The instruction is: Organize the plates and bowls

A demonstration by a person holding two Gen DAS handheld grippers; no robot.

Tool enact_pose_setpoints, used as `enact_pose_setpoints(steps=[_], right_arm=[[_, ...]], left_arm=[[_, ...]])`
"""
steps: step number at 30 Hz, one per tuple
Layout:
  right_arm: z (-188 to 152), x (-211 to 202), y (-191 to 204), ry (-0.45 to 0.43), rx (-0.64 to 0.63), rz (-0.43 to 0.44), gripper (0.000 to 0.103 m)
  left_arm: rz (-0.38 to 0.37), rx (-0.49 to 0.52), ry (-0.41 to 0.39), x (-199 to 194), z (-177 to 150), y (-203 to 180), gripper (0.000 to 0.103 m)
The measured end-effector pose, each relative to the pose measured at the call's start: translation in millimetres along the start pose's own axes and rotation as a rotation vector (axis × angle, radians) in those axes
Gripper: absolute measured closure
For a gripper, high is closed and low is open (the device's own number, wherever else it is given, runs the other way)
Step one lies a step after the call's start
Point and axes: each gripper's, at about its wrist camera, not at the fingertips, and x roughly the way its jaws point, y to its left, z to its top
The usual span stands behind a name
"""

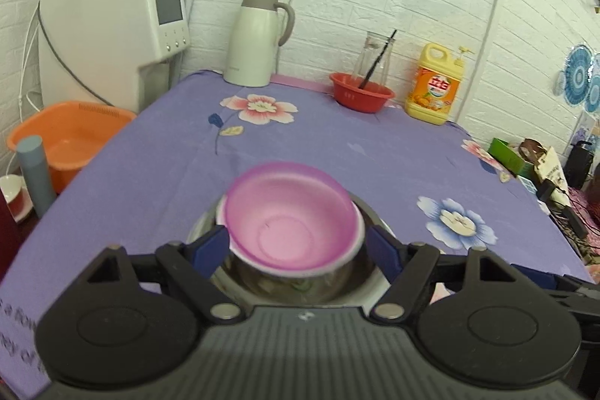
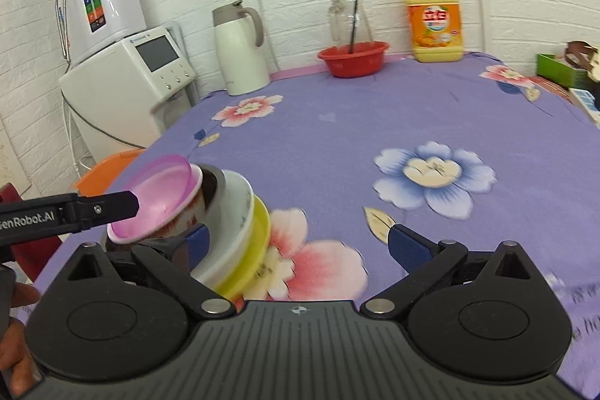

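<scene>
A pink plastic bowl (image 1: 290, 218) lies tilted on top of a stack: below it a white-rimmed bowl, a steel bowl (image 1: 300, 282), a white bowl (image 2: 228, 216) and a yellow bowl (image 2: 257, 242). My left gripper (image 1: 298, 244) is open, its blue pads either side of the pink bowl, not touching it as far as I can see. The pink bowl (image 2: 157, 203) and the left gripper's finger (image 2: 112, 207) show in the right wrist view. My right gripper (image 2: 298, 244) is open and empty just right of the stack, above the purple floral tablecloth (image 2: 412, 107).
At the table's back stand a white thermos jug (image 1: 255, 40), a red bowl (image 1: 360, 94) with a glass bottle behind it, and a yellow detergent bottle (image 1: 435, 85). An orange basin (image 1: 71, 137) and a white appliance (image 1: 112, 36) are left of the table. Clutter lies at the right edge.
</scene>
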Motion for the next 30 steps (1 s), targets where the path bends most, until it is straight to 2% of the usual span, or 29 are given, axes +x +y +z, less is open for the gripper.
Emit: enact_pose_setpoints(steps=[5, 8, 11, 16, 20, 23, 28, 30], right_arm=[[-27.3, -25.5, -13.1, 0.007, 0.029, -0.032, 0.000], [-41.8, -40.7, -20.5, 0.000, 0.072, -0.027, 0.000], [-52.1, -56.9, -22.0, -0.015, 0.094, -0.038, 0.000], [-71.4, -90.5, -20.0, -0.071, 0.110, -0.057, 0.000], [-89.5, -107.2, -21.9, -0.082, 0.131, -0.046, 0.000], [-91.1, -116.1, -19.6, -0.114, 0.120, -0.047, 0.000], [-89.4, -121.9, -13.4, -0.152, 0.076, -0.091, 0.000], [-91.3, -122.7, -11.6, -0.152, 0.067, -0.083, 0.000]], left_arm=[[-0.033, 0.019, 0.025, -16.9, -30.2, -17.7, 0.028], [-0.014, 0.060, 0.047, -24.7, -47.4, -28.0, 0.028], [-0.028, 0.078, 0.044, -35.9, -63.6, -33.9, 0.028], [-0.031, 0.120, 0.003, -58.9, -85.5, -44.1, 0.028], [-0.043, 0.125, -0.026, -80.2, -102.7, -47.8, 0.028], [-0.050, 0.131, -0.043, -91.3, -110.9, -47.6, 0.028], [-0.019, 0.145, -0.036, -87.3, -110.0, -49.4, 0.028], [-0.017, 0.151, -0.043, -89.2, -111.5, -49.8, 0.028]])
